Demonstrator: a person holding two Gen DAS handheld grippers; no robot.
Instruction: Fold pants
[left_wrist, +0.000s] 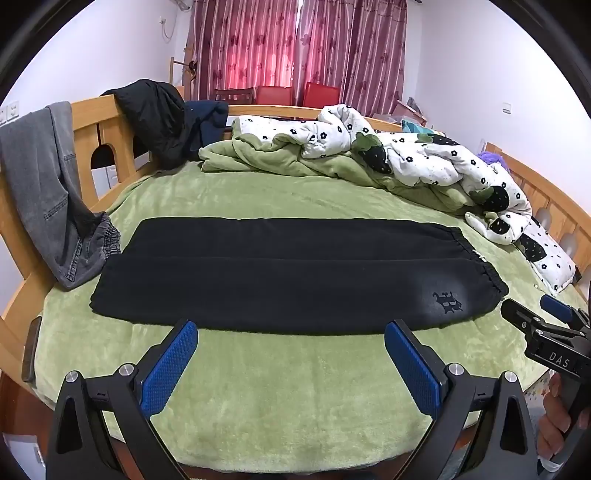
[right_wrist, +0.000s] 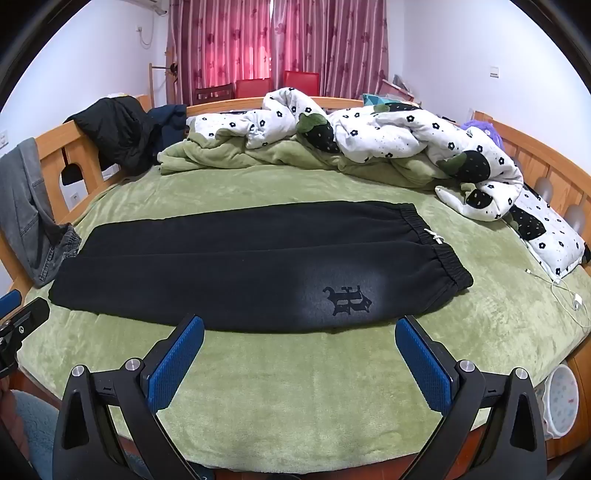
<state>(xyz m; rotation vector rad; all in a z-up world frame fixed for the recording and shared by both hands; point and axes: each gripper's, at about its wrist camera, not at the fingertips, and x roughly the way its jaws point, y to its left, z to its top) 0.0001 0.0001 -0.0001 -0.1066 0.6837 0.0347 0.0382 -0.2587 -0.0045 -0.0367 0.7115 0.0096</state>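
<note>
Left wrist view: black sweatpants (left_wrist: 280, 273) lie flat across centre frame on the green bed (left_wrist: 295, 387), legs left, waistband right. Left gripper (left_wrist: 290, 354) and right gripper (right_wrist: 299, 350) jaws both spread wide, empty. Best bet: pinch near-edge corners evenly, w/ both layers, lift low.

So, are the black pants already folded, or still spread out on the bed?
Spread out at full length. The black pants lie flat on the green blanket, both legs side by side, waistband at one end. No fold across them.
</note>
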